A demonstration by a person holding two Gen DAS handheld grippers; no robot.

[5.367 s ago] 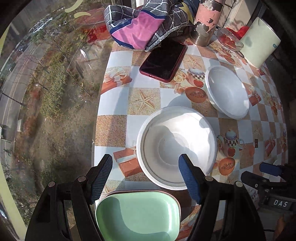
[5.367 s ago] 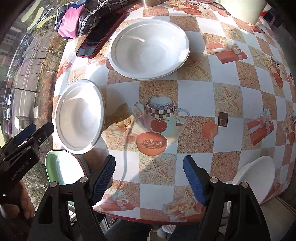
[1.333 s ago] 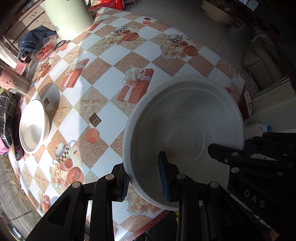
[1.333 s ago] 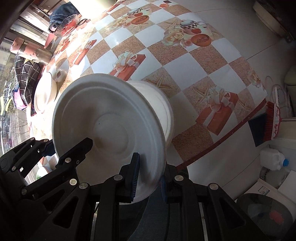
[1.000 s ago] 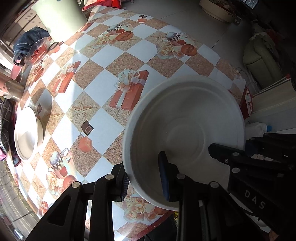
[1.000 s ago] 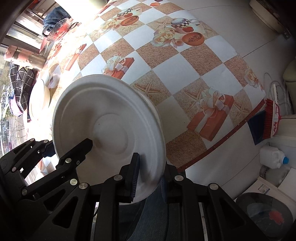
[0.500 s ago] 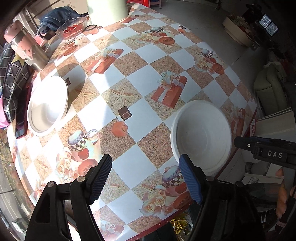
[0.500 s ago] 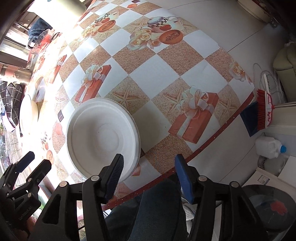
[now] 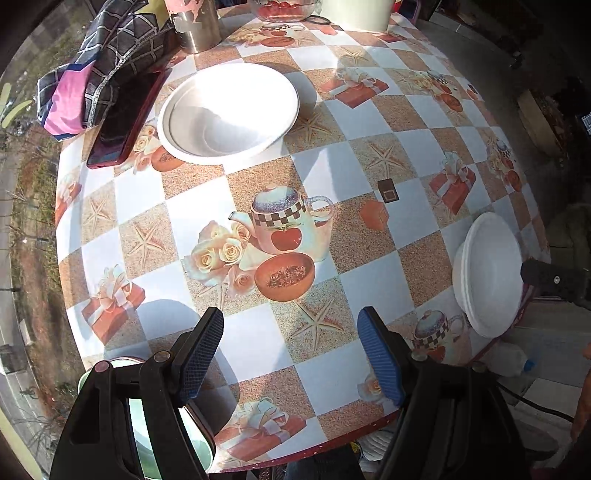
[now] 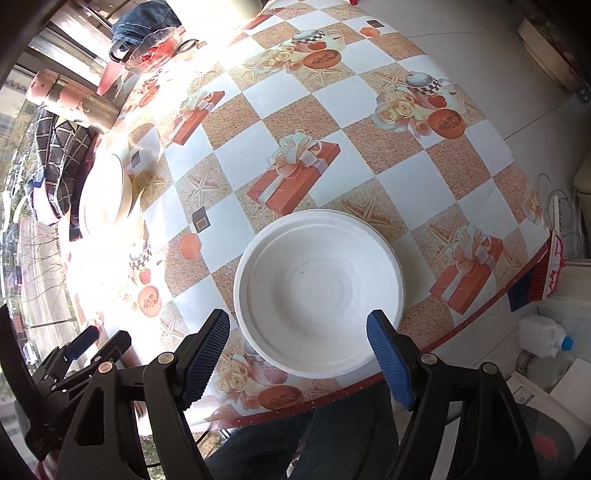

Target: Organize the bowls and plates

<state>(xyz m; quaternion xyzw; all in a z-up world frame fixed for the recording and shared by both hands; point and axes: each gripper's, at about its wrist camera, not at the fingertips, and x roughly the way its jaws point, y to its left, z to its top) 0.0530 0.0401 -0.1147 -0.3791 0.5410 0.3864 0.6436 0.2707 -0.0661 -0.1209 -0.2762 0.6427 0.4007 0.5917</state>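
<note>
A stack of white bowls (image 10: 319,291) sits near the table's front edge, right in front of my open, empty right gripper (image 10: 299,354); the stack also shows in the left wrist view (image 9: 487,273) at the right edge. Another white bowl (image 9: 227,110) stands at the far side, also in the right wrist view (image 10: 103,195). My left gripper (image 9: 291,354) is open and empty above the patterned tablecloth (image 9: 369,166). A green plate (image 9: 147,421) lies under its left finger at the table's near left corner.
A dark red phone (image 9: 125,118) and a checked cloth (image 9: 107,59) lie beside the far bowl. A metal tumbler (image 9: 194,26), a glass dish (image 9: 282,7) and a pale container (image 9: 354,13) stand at the back. A white jug (image 10: 543,332) stands on the floor.
Both grippers held white bowls at the table's front edge, then opened and let them go on the stack. The left gripper has pulled away to the left; the right has backed off slightly.
</note>
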